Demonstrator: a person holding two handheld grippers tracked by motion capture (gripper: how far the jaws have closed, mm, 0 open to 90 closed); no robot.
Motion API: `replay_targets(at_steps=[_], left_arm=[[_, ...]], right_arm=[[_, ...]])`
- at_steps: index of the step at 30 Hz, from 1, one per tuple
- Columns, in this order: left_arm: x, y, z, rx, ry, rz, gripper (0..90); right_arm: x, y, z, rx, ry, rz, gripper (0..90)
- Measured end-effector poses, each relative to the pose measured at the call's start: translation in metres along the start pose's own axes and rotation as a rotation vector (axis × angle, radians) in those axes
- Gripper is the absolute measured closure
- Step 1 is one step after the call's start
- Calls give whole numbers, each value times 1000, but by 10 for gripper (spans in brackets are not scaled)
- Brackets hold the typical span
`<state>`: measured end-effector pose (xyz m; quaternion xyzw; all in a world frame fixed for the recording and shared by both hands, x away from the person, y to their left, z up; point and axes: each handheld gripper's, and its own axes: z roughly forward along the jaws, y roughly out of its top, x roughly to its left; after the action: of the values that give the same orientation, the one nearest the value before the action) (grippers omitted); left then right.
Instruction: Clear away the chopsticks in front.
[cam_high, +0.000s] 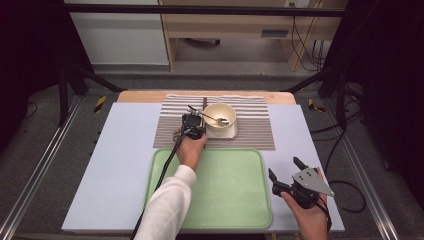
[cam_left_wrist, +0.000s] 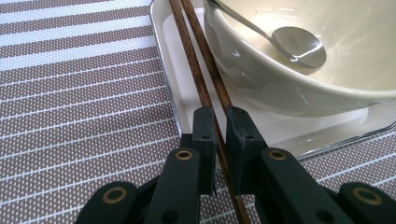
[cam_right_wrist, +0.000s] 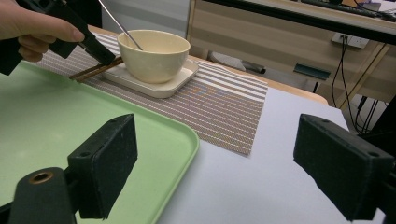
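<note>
A pair of dark wooden chopsticks (cam_left_wrist: 196, 70) lies on the left rim of a white square plate (cam_left_wrist: 187, 88), tips pointing away from me. My left gripper (cam_left_wrist: 220, 123) is shut on the chopsticks near their close end, and one stick shows in the narrow gap between the jaws. On the plate stands a cream bowl (cam_high: 220, 117) with a metal spoon (cam_left_wrist: 299, 46) in it. In the high view the left gripper (cam_high: 192, 125) sits just left of the bowl. My right gripper (cam_high: 284, 167) is open and holds nothing, to the right of the green tray (cam_high: 210, 200).
A brown and white striped placemat (cam_high: 250, 130) lies under the plate at the back of the pale board. The green tray (cam_right_wrist: 70, 121) lies in front of the placemat. Wooden furniture and cables stand beyond the table's far edge.
</note>
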<state>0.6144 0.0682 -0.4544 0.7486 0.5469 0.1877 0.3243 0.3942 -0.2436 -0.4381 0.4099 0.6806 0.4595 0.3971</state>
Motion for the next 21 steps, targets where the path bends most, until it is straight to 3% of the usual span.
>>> replay_targets(at_steps=[11, 21], left_arm=[[0, 0, 1, -11, 11, -31, 826], [0, -2, 1, -32, 59, -56, 854]], right_arm=[[0, 0, 0, 3, 4, -2, 144], [1, 0, 1, 5, 9, -5, 149]])
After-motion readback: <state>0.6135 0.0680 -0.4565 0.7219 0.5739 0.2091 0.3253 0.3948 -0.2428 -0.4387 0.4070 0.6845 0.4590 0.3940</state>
